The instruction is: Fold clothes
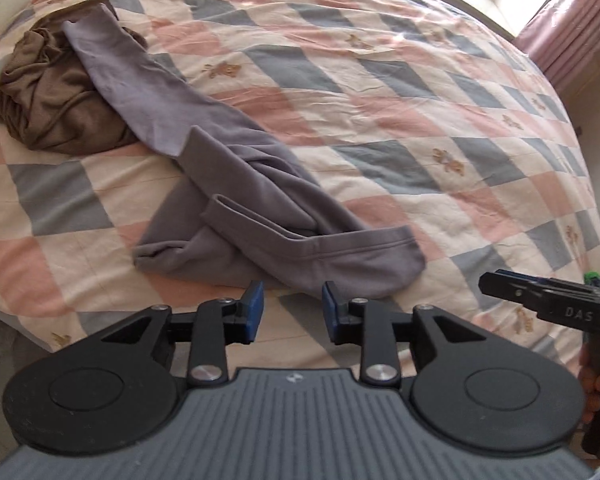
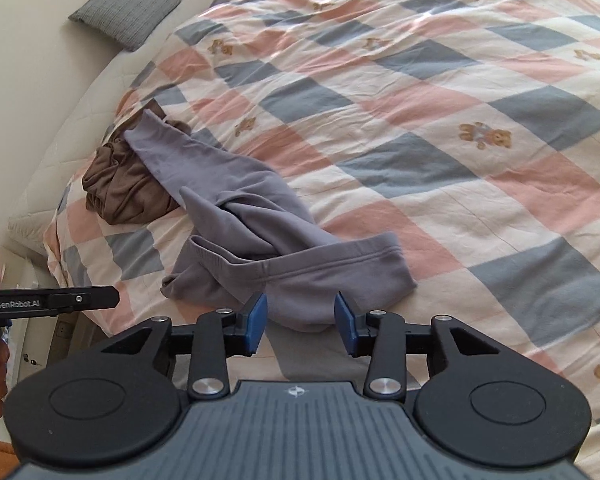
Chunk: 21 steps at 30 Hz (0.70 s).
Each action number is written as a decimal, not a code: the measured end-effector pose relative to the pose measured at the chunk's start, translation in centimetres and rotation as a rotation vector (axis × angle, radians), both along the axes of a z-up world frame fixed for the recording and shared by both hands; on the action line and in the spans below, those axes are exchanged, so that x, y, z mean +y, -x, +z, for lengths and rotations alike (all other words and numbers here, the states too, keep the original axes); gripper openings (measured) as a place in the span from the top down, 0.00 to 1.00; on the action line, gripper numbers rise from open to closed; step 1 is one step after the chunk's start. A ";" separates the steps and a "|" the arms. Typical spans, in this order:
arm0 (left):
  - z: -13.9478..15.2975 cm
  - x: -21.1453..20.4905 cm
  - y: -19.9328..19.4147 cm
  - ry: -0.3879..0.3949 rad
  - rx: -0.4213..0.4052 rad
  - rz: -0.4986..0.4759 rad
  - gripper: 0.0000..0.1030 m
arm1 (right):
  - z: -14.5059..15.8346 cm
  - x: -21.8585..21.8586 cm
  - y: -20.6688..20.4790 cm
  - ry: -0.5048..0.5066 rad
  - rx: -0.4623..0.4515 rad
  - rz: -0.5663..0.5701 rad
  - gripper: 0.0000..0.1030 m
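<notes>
**Operator:** Left gripper (image 1: 293, 312), lower centre of its own view: jaws partly open, nothing between the blue pads (image 1: 255, 312). I hold it angled down just short of the near hem of the grey-purple trousers (image 1: 236, 184), so the waistband end lies directly ahead of the fingers.

**Observer:** And the garment itself?

**Operator:** It lies twisted across the checked quilt (image 1: 420, 128). One leg runs back and to the left, its far end draped over the crumpled brown garment (image 1: 52, 96). The waistband (image 1: 340, 246) is nearest me, folded over itself.

**Observer:** Right side?

**Operator:** Right gripper (image 2: 301, 326): jaws somewhat wider apart, also holding nothing. I judge both are set open to take the waistband at two points, so the trousers can be lifted and shaken flat. Each tool shows at the edge of the other's view, so they stand side by side.

**Observer:** Anything further right?

**Operator:** Bare quilt only, which I judge is room for laying the piece out. Folding has not begun.
</notes>
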<state>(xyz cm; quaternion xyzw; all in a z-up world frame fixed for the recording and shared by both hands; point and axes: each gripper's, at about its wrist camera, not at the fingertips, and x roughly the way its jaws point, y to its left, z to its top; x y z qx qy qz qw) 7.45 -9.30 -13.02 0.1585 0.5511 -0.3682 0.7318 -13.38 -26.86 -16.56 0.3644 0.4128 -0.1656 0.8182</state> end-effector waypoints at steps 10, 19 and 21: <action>-3.2 -0.4 -4.2 -0.101 -0.005 -0.043 0.70 | -1.0 1.4 -4.3 -0.007 0.066 -0.012 0.54; -7.6 -0.8 -6.6 -0.129 0.071 -0.112 0.64 | -2.7 2.0 -5.0 -0.031 0.148 -0.086 0.48; -8.4 -0.5 -7.9 -0.106 0.128 -0.077 0.61 | -3.3 1.9 -5.1 -0.071 0.165 -0.118 0.46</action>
